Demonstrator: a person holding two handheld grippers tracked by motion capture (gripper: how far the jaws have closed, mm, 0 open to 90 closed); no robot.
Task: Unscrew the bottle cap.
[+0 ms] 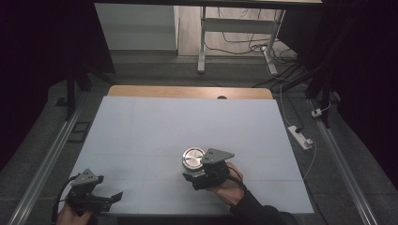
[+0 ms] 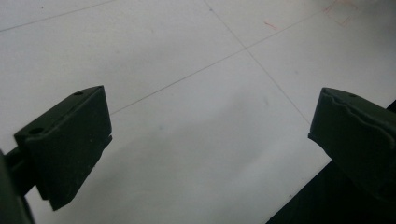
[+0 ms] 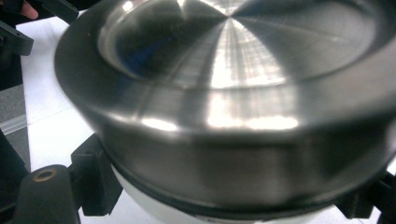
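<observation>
A round brushed-steel tin (image 1: pixel 193 158) with a white base stands near the middle front of the white table sheet (image 1: pixel 178 122). My right gripper (image 1: pixel 195 174) is right against its near side, held from below by a hand. In the right gripper view the tin (image 3: pixel 233 93) looms very close and tilted, hiding the fingertips; black gripper parts (image 3: pixel 93 179) stick out beneath it, and the jaws read as shut on the tin's near edge. My left gripper (image 1: pixel 111 197) rests at the front left corner, open, with bare sheet between its jaws (image 2: pixel 210 144).
A wooden table edge (image 1: pixel 187 91) shows beyond the sheet. Right of the table a white power strip (image 1: pixel 300 137) and cables lie on the floor. Desk legs (image 1: pixel 202 42) stand at the back. Metal rails (image 1: pixel 47 159) run along both sides.
</observation>
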